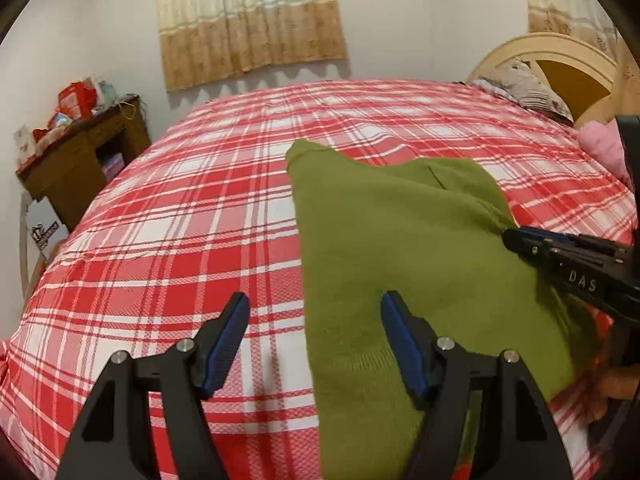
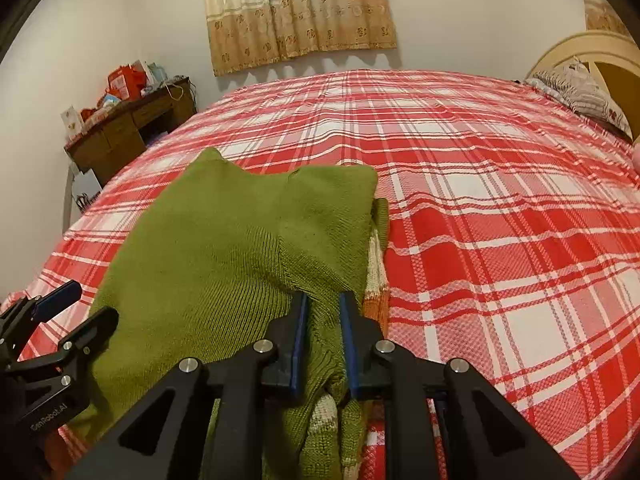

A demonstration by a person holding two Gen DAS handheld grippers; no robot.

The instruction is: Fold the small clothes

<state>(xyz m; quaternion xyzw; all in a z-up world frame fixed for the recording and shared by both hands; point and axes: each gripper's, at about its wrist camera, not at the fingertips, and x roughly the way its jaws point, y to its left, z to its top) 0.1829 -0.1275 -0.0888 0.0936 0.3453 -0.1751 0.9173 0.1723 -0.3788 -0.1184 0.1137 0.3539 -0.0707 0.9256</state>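
A green knitted sweater lies on the red and white plaid bed; in the right wrist view the sweater shows cream and orange stripes at its right edge. My left gripper is open, its right finger over the sweater's left edge, its left finger over bare bedspread. My right gripper is shut on a fold of the sweater's right side, near the front edge. The right gripper also shows in the left wrist view, pinching the cloth. The open left gripper appears at the lower left of the right wrist view.
A wooden desk with red bags and clutter stands left of the bed by the wall. A curtain hangs behind. A cream headboard, a patterned pillow and pink cloth lie at the far right.
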